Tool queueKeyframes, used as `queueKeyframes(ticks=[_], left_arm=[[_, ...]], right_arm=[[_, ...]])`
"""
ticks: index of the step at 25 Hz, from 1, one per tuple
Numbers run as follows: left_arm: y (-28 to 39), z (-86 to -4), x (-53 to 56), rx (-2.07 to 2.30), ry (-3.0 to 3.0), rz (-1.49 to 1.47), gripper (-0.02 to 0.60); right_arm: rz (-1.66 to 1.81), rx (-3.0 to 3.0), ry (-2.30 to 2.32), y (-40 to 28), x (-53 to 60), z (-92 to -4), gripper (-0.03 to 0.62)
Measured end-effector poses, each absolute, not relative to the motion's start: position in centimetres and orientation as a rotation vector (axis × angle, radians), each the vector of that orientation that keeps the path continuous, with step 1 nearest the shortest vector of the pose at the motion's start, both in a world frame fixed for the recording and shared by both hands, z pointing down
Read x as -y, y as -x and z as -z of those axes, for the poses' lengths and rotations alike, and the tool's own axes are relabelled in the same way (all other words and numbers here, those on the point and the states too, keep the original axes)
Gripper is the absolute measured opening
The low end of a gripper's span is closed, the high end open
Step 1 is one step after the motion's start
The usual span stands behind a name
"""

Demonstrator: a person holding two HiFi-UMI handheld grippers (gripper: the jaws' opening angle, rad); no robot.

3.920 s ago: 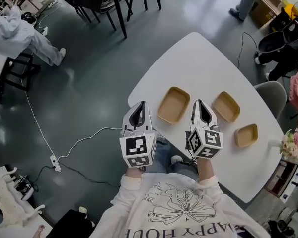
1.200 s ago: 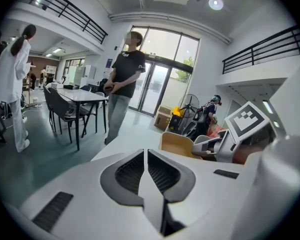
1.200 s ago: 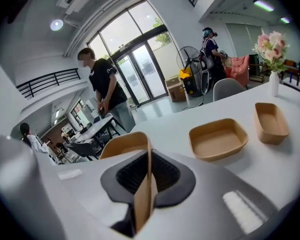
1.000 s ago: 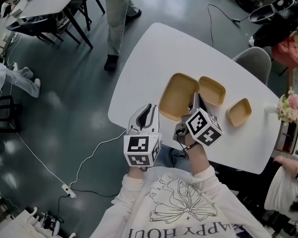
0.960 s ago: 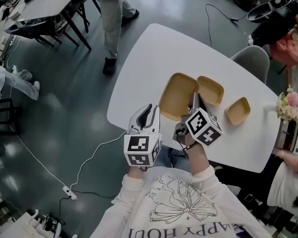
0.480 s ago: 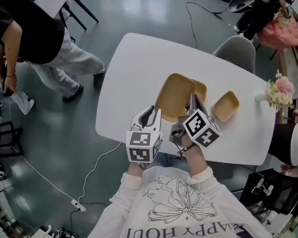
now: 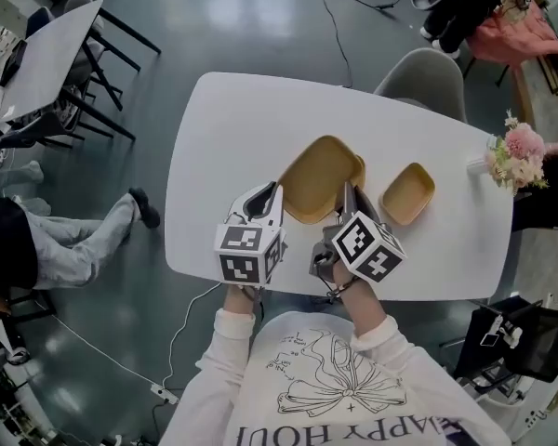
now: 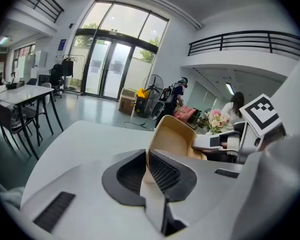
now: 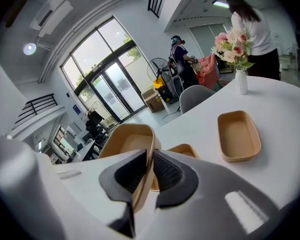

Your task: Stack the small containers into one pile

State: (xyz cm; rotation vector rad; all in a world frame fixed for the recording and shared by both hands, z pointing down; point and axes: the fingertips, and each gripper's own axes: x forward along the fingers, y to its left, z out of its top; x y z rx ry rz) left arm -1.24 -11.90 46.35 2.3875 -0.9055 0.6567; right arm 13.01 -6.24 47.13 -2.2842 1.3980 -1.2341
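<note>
The container (image 7: 321,165), likely light and bendy, is pinched at its rim by the closing left gripper (image 7: 270,191) and opening right gripper (image 7: 347,191).

pink flowers in a white vase (image 7: 515,149) sit at the right edge of the white table (image 7: 242,124), grey padded chair (image 7: 426,74) at its far edge, white cable (image 7: 180,329) across the floor
</note>
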Motion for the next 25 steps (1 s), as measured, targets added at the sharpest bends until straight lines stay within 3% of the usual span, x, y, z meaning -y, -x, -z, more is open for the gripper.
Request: queueKeyframes(ticks=[10,25], left_arm=[[-4.7,-48.9,13.9,0.635,-2.515,-0.906,0.026],[-9.4,-54.0,16.5,0.294,-2.572,-1.289,0.026]], right_arm=[[1.414,-1.144,2.260,-16.2,4.4,-50.7,0.064],[1.680,-0.874,2.085,-15.8,3.7,-56.2,0.071]])
